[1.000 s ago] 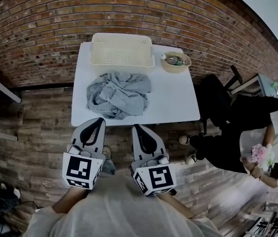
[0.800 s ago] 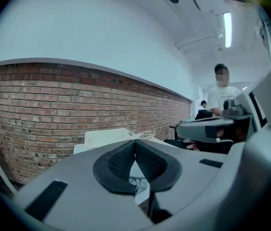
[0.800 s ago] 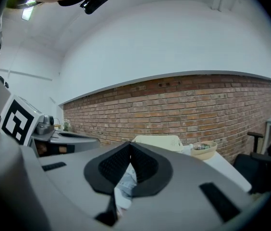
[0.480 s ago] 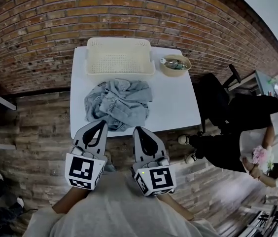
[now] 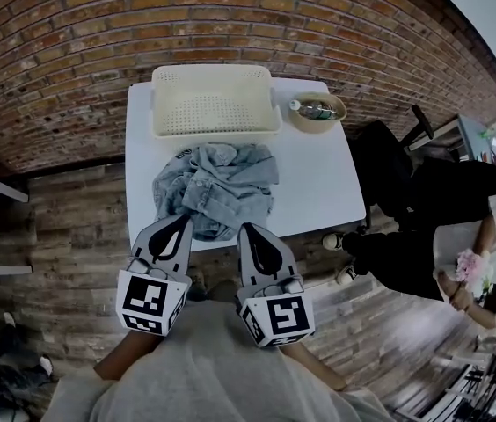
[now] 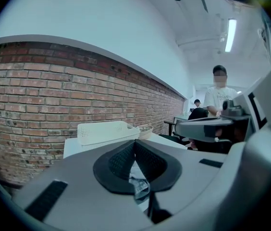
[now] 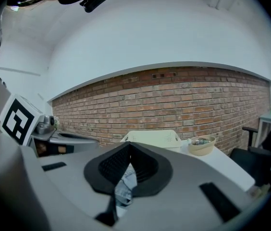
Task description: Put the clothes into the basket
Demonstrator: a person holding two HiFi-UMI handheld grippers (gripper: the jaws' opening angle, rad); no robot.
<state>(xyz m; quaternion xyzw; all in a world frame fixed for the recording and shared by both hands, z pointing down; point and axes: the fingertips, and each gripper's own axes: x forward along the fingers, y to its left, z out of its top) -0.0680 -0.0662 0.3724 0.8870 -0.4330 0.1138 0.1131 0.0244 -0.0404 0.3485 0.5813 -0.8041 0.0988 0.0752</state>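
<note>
Grey clothes (image 5: 217,187) heaped on the white surface (image 5: 318,178), just beside the near wall of the basket (image 5: 215,70). Left claw (image 5: 180,221) and right claw (image 5: 246,229) pressed together, empty, beyond the heap from the basket. Heap straight ahead, about equally near both.

Clothes (image 5: 218,188) lie on the table (image 5: 318,183) before the basket (image 5: 215,112).

White table (image 5: 318,183) (basket (image 5: 215,133), clothes (image 5: 217,187), bowl (image 5: 317,127))
</note>
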